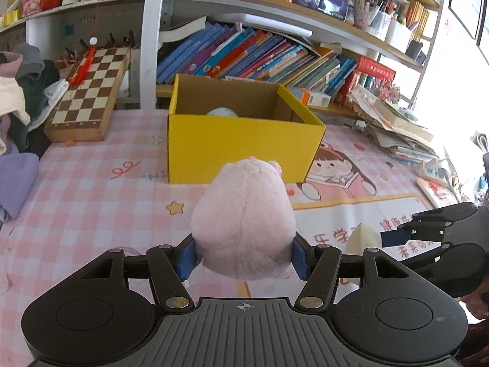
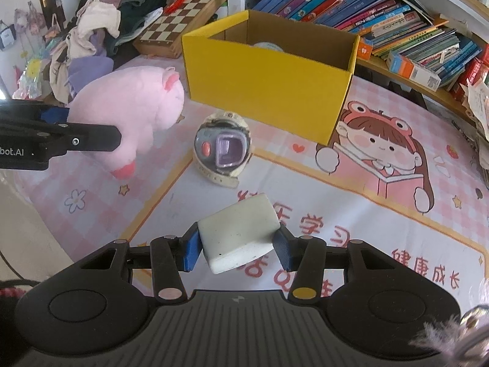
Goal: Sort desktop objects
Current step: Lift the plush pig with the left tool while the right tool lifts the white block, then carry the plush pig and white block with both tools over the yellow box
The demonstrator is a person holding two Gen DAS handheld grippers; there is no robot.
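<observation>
A pink plush pig sits squeezed at its rump between the blue pads of the left gripper, snout aimed ahead of the fingers at the open yellow box. Soft and light, it likely yields under pressure, so a hold across the thick body looks safest. The right gripper clamps a cream block by its side faces; it appears firm and smooth, possibly slippery. Beyond those fingers a toy watch lies on the pink mat.
</observation>
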